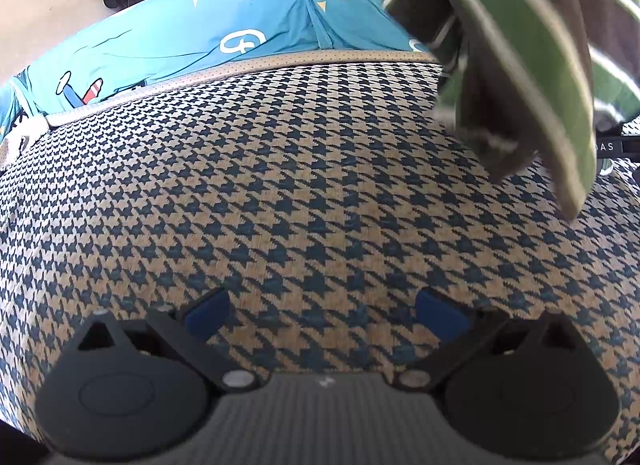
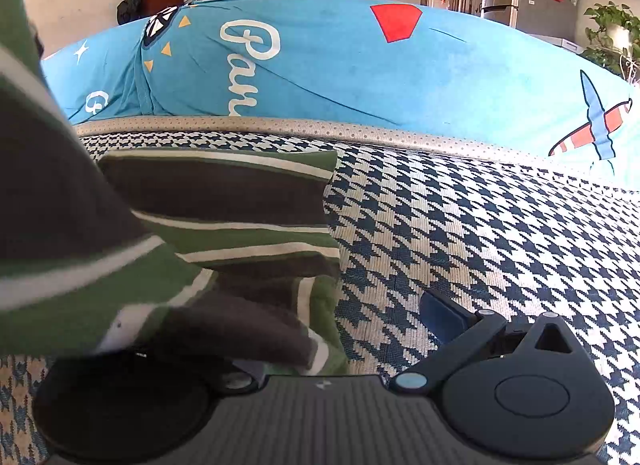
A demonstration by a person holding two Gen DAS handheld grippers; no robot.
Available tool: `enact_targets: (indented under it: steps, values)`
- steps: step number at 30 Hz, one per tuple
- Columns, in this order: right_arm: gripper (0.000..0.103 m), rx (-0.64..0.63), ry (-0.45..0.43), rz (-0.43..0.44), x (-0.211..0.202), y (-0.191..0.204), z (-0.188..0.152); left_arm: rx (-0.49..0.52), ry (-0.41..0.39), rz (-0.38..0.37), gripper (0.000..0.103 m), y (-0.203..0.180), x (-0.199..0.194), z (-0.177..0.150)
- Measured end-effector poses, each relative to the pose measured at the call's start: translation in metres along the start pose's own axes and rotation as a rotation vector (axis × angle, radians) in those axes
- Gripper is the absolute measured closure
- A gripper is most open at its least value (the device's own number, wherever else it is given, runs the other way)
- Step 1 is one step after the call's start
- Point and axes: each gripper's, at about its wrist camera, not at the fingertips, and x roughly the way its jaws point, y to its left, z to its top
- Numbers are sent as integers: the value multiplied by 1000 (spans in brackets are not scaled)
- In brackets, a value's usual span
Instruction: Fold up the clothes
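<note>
The striped garment (image 2: 224, 201) drapes over the right gripper's (image 2: 328, 325) left finger, hiding it, so its grip can't be judged. In the left view the same cloth (image 1: 520, 65) hangs blurred, cut off at the top and right edges.
</note>
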Motion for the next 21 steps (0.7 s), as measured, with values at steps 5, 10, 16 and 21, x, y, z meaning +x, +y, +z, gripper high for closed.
enact_targets:
  steps: [5,10,16,21]
  values:
    - [0,-3,0,-2,-3,0,-3,0,0,-7,0,2,1,1]
    - [0,-2,-1,-1,-4,-2,-4,7,-3,-12,0,-1,-4,-5]
    - [0,-2,-1,0,-4,-5,-4,3,-1,-18,0,0,-8,-6]
    - [0,-2,-1,0,-4,-6,-4,-7,4,-23,0,2,-9,-6]
